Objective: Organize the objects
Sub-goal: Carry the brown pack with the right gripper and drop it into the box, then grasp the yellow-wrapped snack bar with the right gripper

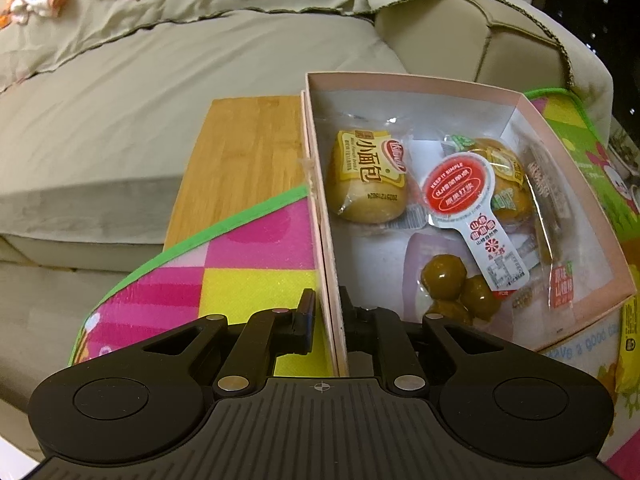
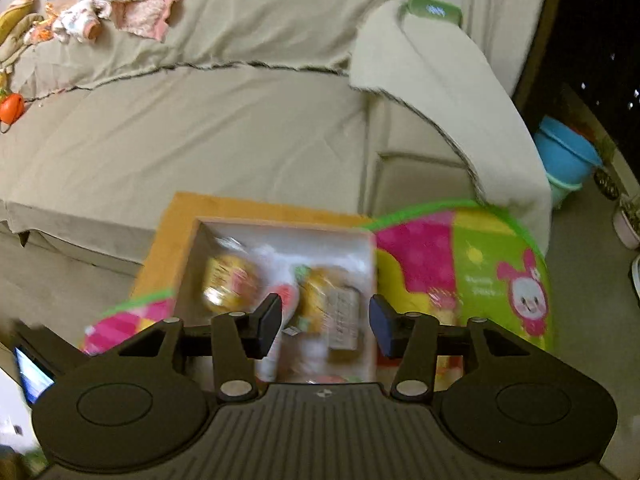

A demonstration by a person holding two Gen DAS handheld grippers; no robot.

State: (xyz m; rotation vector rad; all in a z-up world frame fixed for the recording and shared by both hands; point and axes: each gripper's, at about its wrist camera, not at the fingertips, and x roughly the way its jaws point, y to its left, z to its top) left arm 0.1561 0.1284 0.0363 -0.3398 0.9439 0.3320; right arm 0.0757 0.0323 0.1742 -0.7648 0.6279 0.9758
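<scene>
left gripper (image 1: 327,316) clamps the box (image 1: 320,208) wall – its view alone shows meatballs (image 1: 456,284); right gripper (image 2: 325,326) hangs unclenched, blurred

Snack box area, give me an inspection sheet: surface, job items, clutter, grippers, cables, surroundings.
Surface: wooden board with a colourful play mat over part of it.
Job's things: open pink box holding a wrapped small bread, a red-lidded jelly cup, brown balls in a clear packet and other wrapped snacks.
Clutter: yellow packet outside the box.
Grippers: left gripper shut on the box's left wall; right gripper open over the box, nothing between its fingers.
Cables: nothing seen.
Surroundings: beige sofa with baby clothes; blue basin on the floor.
</scene>
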